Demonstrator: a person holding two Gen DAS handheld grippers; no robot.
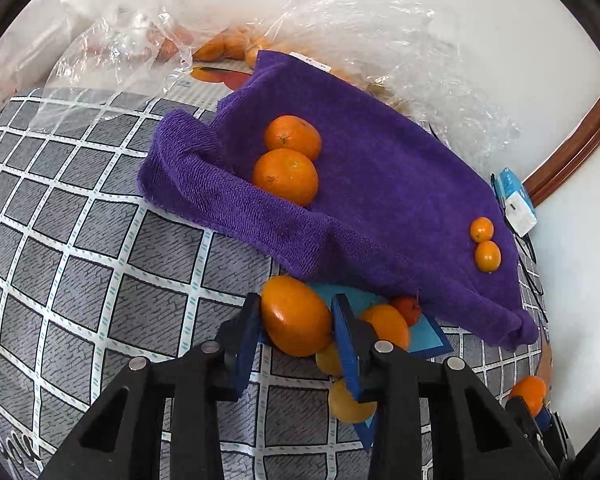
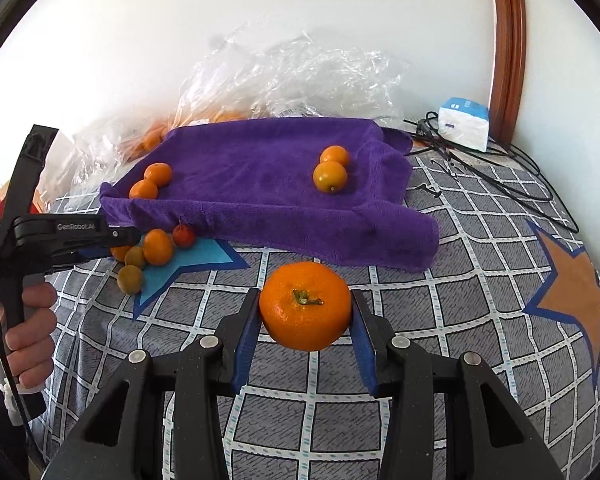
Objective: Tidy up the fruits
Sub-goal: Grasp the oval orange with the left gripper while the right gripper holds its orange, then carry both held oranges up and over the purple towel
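Observation:
A purple towel [image 1: 380,200] lies on the checked bedspread; it also shows in the right wrist view [image 2: 260,168]. On it sit two mandarins [image 1: 288,160] at one side and two small kumquats [image 1: 485,250] at the other. My left gripper [image 1: 296,320] is shut on an orange fruit [image 1: 296,316] just in front of the towel's edge, above a small pile of fruit [image 1: 384,324]. My right gripper [image 2: 306,312] is shut on a mandarin [image 2: 306,306] with a green stem, held above the bedspread in front of the towel.
Crumpled clear plastic bags [image 2: 292,76] with more oranges lie behind the towel against the white wall. A white and blue box [image 2: 464,122] with black cables [image 2: 500,168] sits at the back right by a wooden frame. Loose fruit [image 2: 148,256] lies on a blue star.

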